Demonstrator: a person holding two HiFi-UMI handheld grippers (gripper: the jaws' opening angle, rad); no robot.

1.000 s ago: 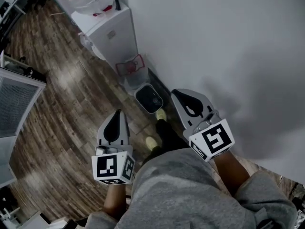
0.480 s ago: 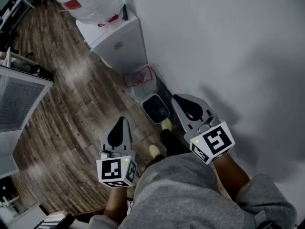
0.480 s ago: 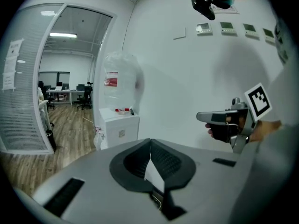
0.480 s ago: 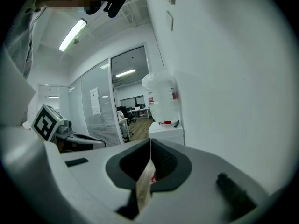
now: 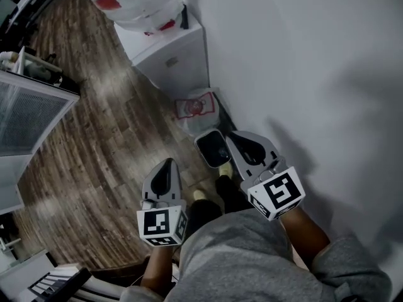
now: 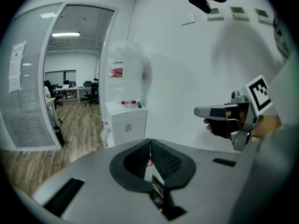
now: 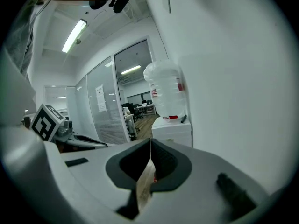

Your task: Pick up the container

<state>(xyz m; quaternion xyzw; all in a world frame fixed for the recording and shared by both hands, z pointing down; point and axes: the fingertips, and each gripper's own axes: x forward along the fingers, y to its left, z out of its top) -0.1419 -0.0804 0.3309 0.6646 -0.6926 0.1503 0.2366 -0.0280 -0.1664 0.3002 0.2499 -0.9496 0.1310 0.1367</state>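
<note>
1. Left tool [image 5: 167, 165], lower centre-left: jaws pressed together, nothing in them.
2. Container [image 5: 212, 148], frame centre, on floor [image 5: 113, 143] by wall [image 5: 302, 55]; probably light, stiff plastic, so pinch the rim, one jaw inside.
3. Right tool [image 5: 236, 138], just right of it: jaws together, empty.

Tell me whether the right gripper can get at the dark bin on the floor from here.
Probably not yet. The right gripper is held well above the floor, jaws shut; the dark bin stands down there by the wall. Nothing blocks it, so stooping should do.
</note>
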